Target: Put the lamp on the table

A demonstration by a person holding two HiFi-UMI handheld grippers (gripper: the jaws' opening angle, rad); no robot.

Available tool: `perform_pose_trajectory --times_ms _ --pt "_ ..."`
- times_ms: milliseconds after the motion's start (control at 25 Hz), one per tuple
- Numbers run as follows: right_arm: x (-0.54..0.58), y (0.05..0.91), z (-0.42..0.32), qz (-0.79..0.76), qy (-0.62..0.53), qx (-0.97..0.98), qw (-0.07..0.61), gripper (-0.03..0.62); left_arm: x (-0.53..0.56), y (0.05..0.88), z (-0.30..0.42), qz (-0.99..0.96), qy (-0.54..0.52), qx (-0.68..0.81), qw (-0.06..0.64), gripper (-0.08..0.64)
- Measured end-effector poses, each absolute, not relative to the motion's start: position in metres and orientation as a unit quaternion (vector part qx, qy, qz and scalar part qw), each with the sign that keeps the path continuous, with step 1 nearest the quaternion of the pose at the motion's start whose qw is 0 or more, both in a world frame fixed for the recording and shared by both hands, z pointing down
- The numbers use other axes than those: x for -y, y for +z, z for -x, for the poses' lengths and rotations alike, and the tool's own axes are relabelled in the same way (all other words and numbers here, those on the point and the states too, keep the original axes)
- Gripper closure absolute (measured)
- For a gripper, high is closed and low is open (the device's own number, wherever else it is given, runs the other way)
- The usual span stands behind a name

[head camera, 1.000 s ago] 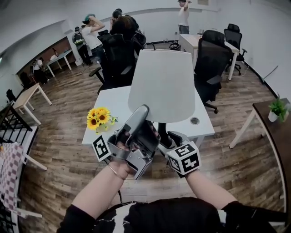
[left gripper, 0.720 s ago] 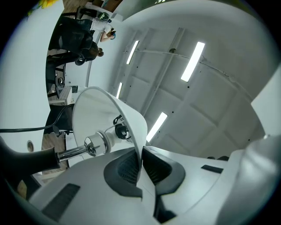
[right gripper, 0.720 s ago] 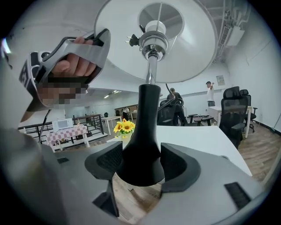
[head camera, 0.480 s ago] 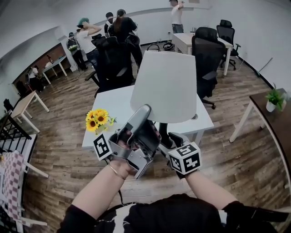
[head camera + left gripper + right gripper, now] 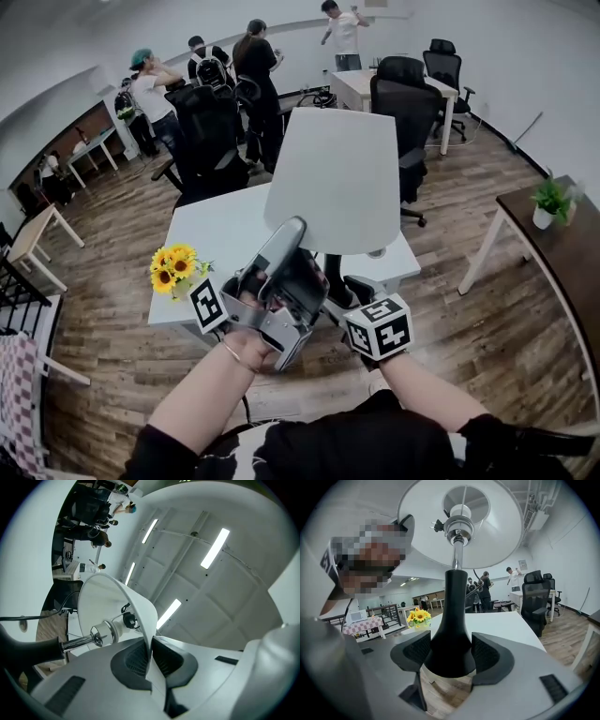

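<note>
While you hold the table lamp (image 5: 333, 178) at the white table (image 5: 220, 234), your left gripper (image 5: 151, 654) pinches its shade (image 5: 105, 599) rim — your right gripper (image 5: 451, 657) clamps its black base (image 5: 450, 632).

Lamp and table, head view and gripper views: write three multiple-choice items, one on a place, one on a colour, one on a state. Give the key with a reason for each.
1. Where do the sunflowers stand?
A. on the white table
B. on the floor
C. on a black chair

2. What colour is the lamp base?
A. white
B. black
C. yellow

3. What state is the left gripper in?
A. open and empty
B. shut on the lampshade rim
C. shut on a flower stem

Key: 1 A, the flowers sit at the tabletop's near left corner. 2 B, it shows black in the right gripper view. 3 B, the left gripper view shows it pinching the thin white rim.
</note>
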State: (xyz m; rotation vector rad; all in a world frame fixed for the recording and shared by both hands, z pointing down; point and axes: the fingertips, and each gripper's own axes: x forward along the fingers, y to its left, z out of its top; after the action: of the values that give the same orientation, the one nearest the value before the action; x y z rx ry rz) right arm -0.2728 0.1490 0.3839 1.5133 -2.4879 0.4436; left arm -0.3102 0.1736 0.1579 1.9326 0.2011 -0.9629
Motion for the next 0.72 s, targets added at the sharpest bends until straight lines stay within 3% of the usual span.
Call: perform_pose_trajectory --times_ms 720 --pt "-0.007 0.349 0.142 -0.502 0.086 0.853 0.113 0.305 -0.060 0.133 0.204 -0.782 -0.436 -0.101 0.434 0.545"
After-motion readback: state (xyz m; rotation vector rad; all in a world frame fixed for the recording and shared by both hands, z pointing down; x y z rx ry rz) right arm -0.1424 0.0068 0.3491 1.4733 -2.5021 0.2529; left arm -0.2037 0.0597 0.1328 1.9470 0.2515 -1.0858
